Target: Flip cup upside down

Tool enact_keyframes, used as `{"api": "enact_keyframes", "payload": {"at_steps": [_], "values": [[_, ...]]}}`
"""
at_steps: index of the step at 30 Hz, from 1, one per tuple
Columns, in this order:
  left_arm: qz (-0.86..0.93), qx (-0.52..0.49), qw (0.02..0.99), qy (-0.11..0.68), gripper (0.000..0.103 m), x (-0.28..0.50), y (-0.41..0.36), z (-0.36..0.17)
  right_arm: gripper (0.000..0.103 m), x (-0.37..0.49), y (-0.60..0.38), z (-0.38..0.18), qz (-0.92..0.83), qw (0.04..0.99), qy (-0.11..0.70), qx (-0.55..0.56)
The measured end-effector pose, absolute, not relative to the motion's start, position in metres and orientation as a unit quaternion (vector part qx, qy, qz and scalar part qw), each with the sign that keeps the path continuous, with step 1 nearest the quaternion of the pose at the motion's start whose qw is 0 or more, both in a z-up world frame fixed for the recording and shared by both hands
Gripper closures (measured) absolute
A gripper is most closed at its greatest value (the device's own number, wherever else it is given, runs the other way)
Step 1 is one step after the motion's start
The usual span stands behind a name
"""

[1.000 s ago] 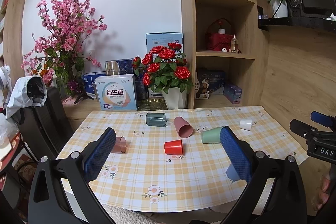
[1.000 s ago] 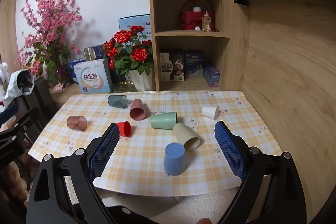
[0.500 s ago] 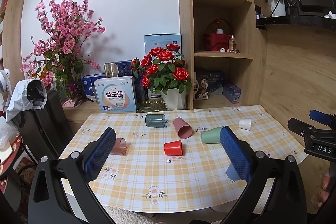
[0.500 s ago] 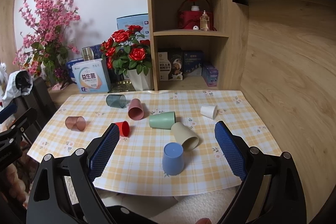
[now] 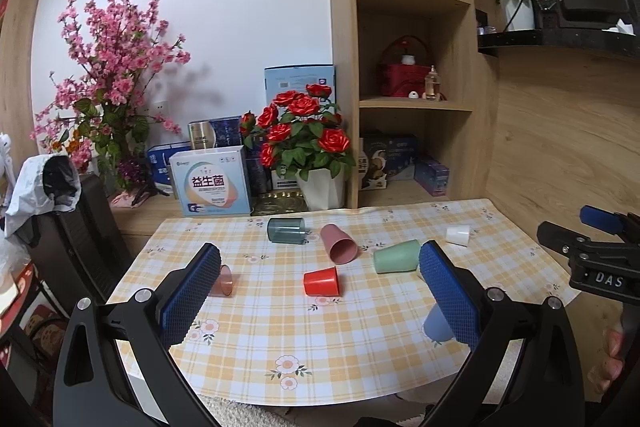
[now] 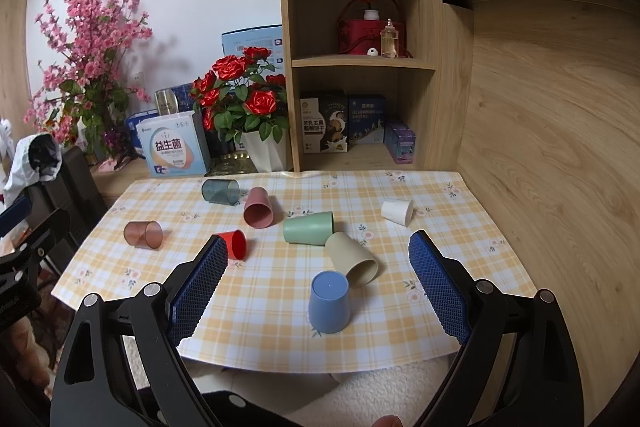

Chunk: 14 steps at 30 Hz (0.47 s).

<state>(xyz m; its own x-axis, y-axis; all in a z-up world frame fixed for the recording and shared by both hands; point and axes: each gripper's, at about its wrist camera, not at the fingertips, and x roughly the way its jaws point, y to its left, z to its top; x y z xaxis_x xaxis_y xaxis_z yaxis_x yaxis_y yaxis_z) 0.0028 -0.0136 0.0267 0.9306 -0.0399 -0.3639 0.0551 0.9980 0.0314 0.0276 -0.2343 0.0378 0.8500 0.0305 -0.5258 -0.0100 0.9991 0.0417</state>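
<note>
The yellow checked tablecloth-covered table (image 6: 460, 307) lies ahead of both claws, strewn with tipped cups. The right claw (image 6: 316, 279) and left claw (image 5: 320, 283) hang released, grasping nothing. Between the right claw's pads stands the blue plastic cup (image 6: 329, 302), already mouth-down, likely finished

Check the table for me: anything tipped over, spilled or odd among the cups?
Seven cups lie on their sides across the table, among them the beige cup, green cup and red cup. Only the blue cup stands, mouth down. No spill shows.
</note>
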Motion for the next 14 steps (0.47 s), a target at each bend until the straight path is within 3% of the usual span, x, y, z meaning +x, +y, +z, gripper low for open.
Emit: {"api": "enact_keyframes", "payload": {"at_steps": [14], "values": [[-0.007, 0.013, 0.980, 0.200, 0.006, 0.0080, -0.0118, 0.0229, 0.014, 0.0287, -0.2337, 0.0315, 0.012, 0.960, 0.280, 0.021]]}}
